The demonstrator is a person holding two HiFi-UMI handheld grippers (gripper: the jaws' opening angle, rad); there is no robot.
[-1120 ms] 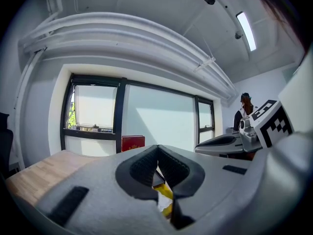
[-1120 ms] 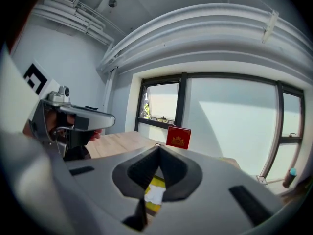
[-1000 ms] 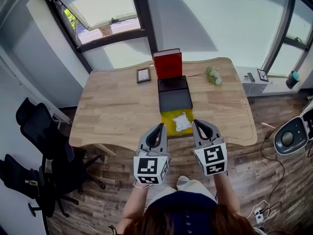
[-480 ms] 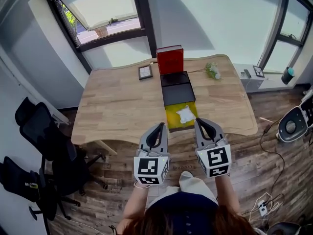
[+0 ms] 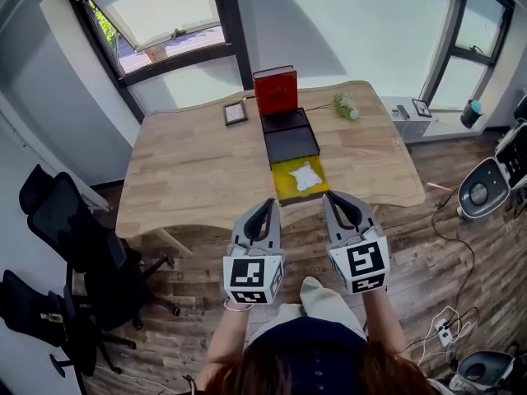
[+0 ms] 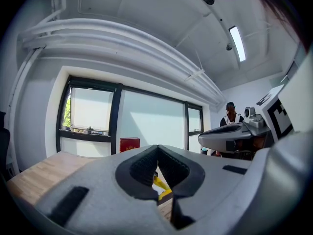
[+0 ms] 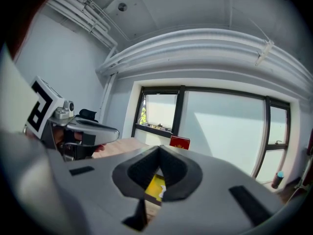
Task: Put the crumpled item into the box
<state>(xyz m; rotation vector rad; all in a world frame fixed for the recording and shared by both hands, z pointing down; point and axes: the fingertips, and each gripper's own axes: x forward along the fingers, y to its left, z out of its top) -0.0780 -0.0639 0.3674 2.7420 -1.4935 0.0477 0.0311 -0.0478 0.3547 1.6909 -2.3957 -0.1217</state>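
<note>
**Both grippers pull back from the box, empty**

Over the last second both grippers have drawn away from the box (image 5: 291, 145) toward the person, and they now hang just off the near edge of the table (image 5: 189, 171). The left gripper (image 5: 265, 204), short of the box and to its left, has its jaws pressed together on nothing. Ahead, between the two grippers, the white crumpled item (image 5: 305, 175) lies on the yellow-lined tray (image 5: 284, 188) at the box's near end, clear of both. The right gripper (image 5: 329, 197), to the box's right, is likewise clenched and empty. If that tray counts as the box, the item seems to sit where the task wants it.
</note>
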